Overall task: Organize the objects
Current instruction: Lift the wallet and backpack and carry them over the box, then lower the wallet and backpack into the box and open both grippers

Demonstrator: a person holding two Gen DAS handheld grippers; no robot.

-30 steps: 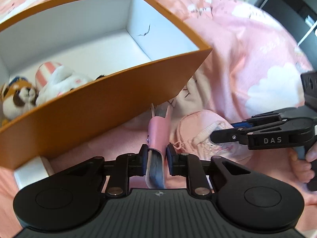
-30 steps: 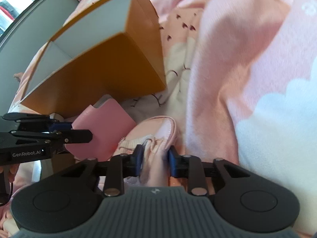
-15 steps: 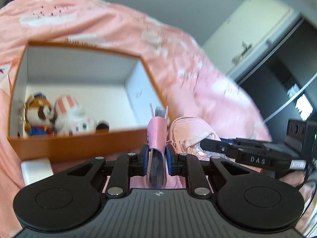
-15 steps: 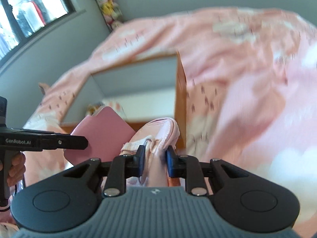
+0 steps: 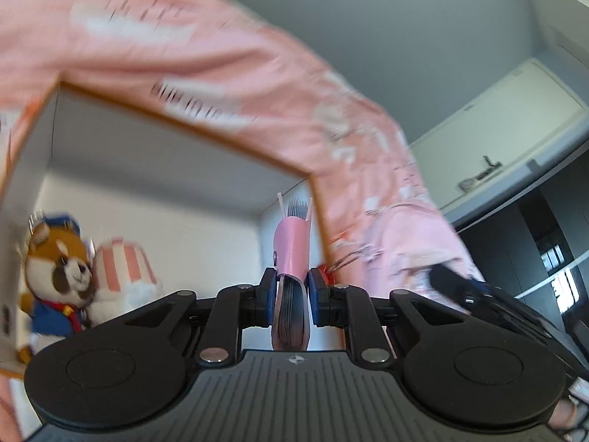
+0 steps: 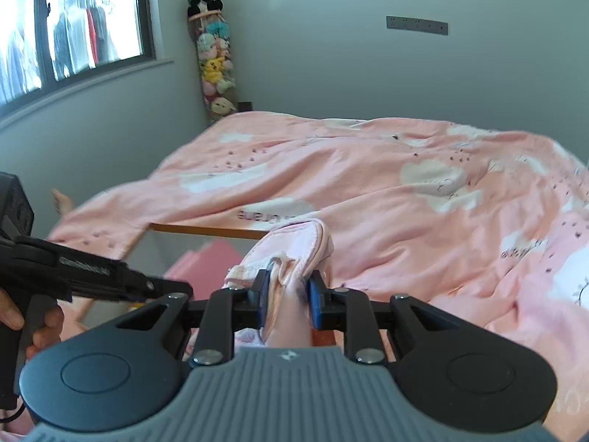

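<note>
My left gripper (image 5: 291, 291) is shut on a pink notebook (image 5: 291, 250), held edge-on over the open orange box (image 5: 221, 140) with white inner walls. A raccoon plush (image 5: 55, 276) and a striped white plush (image 5: 121, 269) sit inside the box at the left. My right gripper (image 6: 287, 294) is shut on a small pink bag (image 6: 294, 246), held above the box's far rim (image 6: 206, 230). The bag also shows in the left wrist view (image 5: 408, 243), to the right of the notebook. The notebook shows in the right wrist view (image 6: 206, 265).
The box rests on a bed with a pink cloud-print duvet (image 6: 405, 184). A grey wall, a window (image 6: 66, 25) and a hanging column of plush toys (image 6: 213, 55) stand beyond the bed. A white cabinet (image 5: 497, 147) is at the right.
Both grippers have risen and tilted upward with their loads. The left gripper with the notebook has moved over the box opening; the right view now looks across the bed.
</note>
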